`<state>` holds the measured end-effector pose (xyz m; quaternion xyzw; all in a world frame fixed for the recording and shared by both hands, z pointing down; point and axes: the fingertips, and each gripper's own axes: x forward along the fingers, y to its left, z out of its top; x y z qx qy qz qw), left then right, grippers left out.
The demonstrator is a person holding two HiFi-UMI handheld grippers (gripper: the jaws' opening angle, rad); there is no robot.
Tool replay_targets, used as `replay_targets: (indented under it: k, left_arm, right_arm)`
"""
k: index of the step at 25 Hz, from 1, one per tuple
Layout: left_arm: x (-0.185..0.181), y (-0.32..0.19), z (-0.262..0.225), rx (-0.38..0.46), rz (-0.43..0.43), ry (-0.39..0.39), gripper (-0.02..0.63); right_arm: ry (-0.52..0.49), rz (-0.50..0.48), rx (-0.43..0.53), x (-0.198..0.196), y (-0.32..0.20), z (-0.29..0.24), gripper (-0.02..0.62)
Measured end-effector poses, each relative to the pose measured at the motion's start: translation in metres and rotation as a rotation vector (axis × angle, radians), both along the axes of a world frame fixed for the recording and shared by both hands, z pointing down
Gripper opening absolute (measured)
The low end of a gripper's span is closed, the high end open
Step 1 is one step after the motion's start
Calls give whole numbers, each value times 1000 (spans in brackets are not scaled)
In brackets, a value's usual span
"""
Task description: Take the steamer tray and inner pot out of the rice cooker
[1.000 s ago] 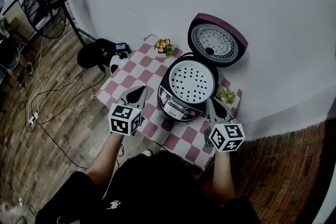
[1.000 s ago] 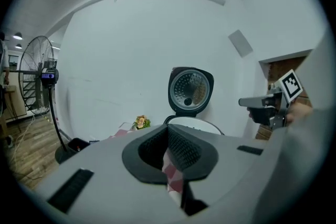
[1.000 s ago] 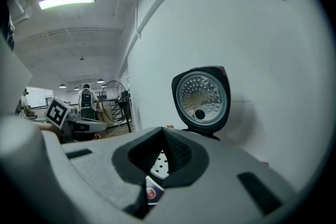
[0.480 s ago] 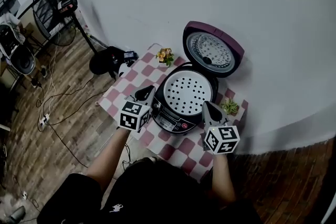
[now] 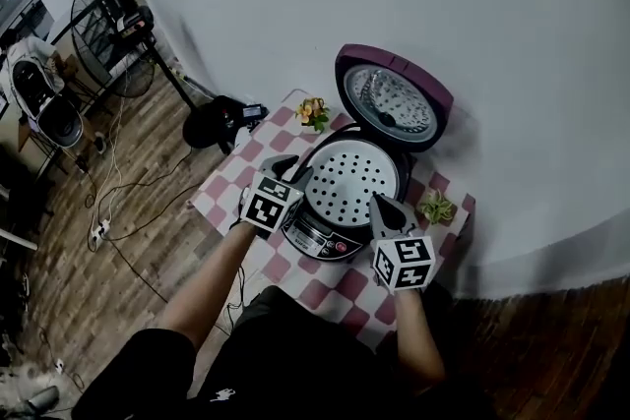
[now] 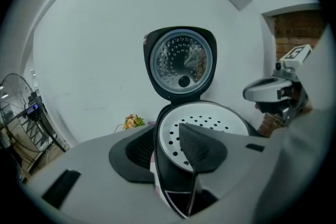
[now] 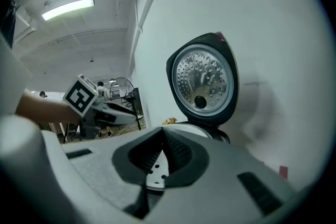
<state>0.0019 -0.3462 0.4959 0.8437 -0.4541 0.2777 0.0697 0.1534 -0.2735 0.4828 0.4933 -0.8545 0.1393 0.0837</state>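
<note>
We reach both arms forward over the table's point(image 5: 298, 276) near edge. The left gripper point(image 5: 296, 175) has just been opening, its jaws spread astride the rice cooker's point(image 5: 317, 237) rim beside the steamer tray point(image 5: 350, 180). The right gripper point(image 5: 380, 203) has its jaws pressed together.

Head view dim, dark vignetted corners, left side murky; white wall point(image 5: 512, 34) evenly lit. Gripper views heavy fisheye with black rims, near foreground soft. Ceiling strip light point(image 7: 68, 9) glares, faint shadow on wall beside rice cooker lid point(image 7: 202, 78).
</note>
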Motion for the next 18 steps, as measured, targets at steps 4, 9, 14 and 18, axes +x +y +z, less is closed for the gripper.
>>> replay_targets:
  k: [4,9,14,18]
  left_arm:
    - [8,-16,14,-54,44,-63,182]
    - [17,-39,30,-100,87,-140,204]
    - [21,-48,50,-157,103,-204,204]
    - [25,-54,64,-187,122,-258,202]
  right_arm:
    - [31,-6,4,-2,-7,2,3]
    - [47,-15,-7,-9,-14,8,3]
    - [45,-12,-20,-8,-16,12,3]
    - [31,-9,-24,-4,-19,13,3]
